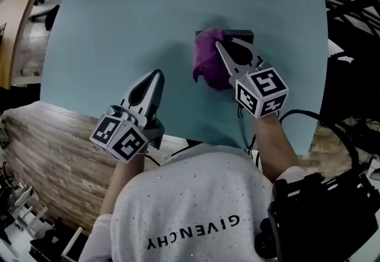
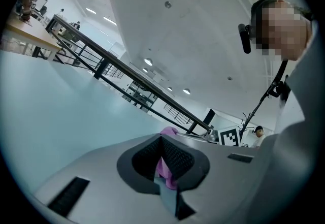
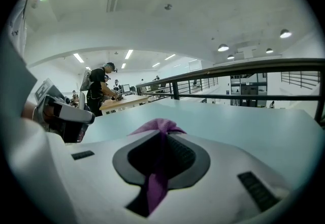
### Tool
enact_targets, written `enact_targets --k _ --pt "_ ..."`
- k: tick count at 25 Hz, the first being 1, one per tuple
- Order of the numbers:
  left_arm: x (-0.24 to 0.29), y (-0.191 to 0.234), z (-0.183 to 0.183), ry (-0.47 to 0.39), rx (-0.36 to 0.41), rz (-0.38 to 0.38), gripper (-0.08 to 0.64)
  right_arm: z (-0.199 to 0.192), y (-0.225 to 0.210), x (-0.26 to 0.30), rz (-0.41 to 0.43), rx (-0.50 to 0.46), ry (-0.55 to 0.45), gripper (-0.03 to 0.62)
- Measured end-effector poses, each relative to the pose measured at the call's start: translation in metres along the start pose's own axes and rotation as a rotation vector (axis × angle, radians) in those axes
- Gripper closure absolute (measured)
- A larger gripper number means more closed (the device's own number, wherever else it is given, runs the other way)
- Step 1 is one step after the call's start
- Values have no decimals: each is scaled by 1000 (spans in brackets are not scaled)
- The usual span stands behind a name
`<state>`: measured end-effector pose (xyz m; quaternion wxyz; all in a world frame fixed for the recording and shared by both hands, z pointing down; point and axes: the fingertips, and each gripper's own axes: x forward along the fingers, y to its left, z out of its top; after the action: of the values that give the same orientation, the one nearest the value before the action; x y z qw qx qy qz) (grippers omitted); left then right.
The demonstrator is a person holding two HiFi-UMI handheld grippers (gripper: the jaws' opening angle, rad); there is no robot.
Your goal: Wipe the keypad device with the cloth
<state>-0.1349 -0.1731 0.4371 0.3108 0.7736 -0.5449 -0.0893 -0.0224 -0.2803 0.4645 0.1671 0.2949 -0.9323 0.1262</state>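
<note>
A purple cloth (image 1: 208, 66) lies bunched over a black keypad device (image 1: 244, 34) on the light blue table (image 1: 119, 17); only the device's far edge shows. My right gripper (image 1: 219, 46) is shut on the cloth, and in the right gripper view the cloth (image 3: 159, 127) is pinched between the jaws and hangs down behind them. My left gripper (image 1: 158, 74) hovers near the table's front edge, left of the cloth, shut and holding nothing. In the left gripper view the cloth (image 2: 169, 131) shows beyond the closed jaws.
The table's front edge runs just behind both grippers. Wooden boards (image 1: 41, 142) lie to the lower left. Black cables and gear (image 1: 332, 136) crowd the right side. A railing (image 3: 238, 68) stands past the table's far edge, with people at a wooden bench (image 3: 119, 101) beyond.
</note>
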Motion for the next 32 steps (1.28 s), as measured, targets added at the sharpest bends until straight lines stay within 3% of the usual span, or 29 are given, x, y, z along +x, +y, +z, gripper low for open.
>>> enact_targets --k 13,21,29,32 --pt "2 -13 -17 33 16 -3 560 -13 -44 -32 -145 0 -17 554" --pt "-9 -19 -16 48 22 13 560 -21 -74 -48 -251 132 -24 549" --pt "-26 -31 -24 33 9 12 560 -43 -92 -71 -320 187 -18 555" --pt "-35 -35 -24 21 8 14 560 -43 -86 -82 -304 180 -38 560"
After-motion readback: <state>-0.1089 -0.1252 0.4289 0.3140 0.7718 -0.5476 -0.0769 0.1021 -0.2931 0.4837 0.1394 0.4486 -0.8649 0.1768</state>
